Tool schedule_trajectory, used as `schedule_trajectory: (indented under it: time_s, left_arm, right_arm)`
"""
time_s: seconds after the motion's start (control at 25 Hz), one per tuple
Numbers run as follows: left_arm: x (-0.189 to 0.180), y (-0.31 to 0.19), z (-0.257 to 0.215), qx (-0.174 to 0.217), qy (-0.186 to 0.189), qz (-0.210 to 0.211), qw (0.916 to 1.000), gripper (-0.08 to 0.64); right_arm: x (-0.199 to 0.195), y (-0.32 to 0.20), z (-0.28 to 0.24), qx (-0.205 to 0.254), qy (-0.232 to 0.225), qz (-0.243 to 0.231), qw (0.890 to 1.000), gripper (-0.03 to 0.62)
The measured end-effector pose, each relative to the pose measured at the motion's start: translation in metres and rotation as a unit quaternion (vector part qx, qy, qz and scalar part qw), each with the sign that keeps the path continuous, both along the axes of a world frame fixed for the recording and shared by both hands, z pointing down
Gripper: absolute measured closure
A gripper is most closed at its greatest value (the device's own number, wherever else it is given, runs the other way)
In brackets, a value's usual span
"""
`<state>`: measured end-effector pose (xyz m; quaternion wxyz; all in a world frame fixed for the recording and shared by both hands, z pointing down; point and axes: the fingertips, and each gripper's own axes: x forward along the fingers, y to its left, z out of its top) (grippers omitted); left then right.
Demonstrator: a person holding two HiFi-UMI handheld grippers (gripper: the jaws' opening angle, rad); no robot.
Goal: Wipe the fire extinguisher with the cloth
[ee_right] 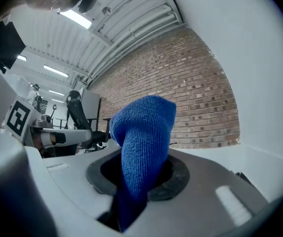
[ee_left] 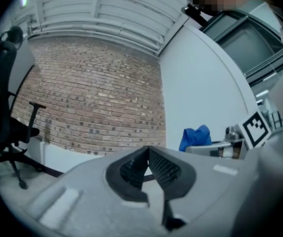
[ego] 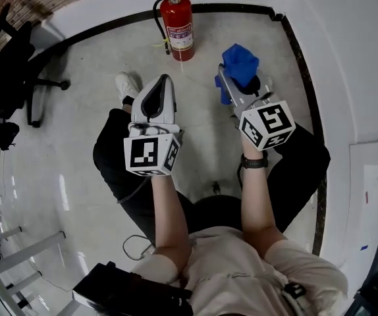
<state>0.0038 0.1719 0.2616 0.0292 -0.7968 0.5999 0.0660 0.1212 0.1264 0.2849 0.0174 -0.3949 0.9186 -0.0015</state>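
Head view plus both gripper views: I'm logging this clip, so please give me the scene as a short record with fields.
fire extinguisher: red, upright on the grey floor by the white wall, nothing touching it
cloth: blue, clamped in the right tool, bunched up above its jaws
right tool: shut on the cloth, held short of the extinguisher
left tool: jaws together, nothing between them, also short of the extinguisher
office chair: black, at far left by the brick wall
wiping: not yet begun
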Motion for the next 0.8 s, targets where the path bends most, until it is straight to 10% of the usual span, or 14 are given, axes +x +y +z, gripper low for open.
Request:
schedule_trajectory:
  time_s: [0.2,0.8]
  left_arm:
    - [0.014,0.089,-0.006,0.015,-0.008,-0.014,0.9997,0.557]
    - [0.073,0.251,-0.033,0.030,-0.027,0.010,0.9991,0.557]
  right_arm:
    - [0.008,0.097,-0.005,0.027,0.070,0.032,0.997,0.500]
    - [0.069,0.270,-0.018,0.015,0.024,0.124,0.992,0.502]
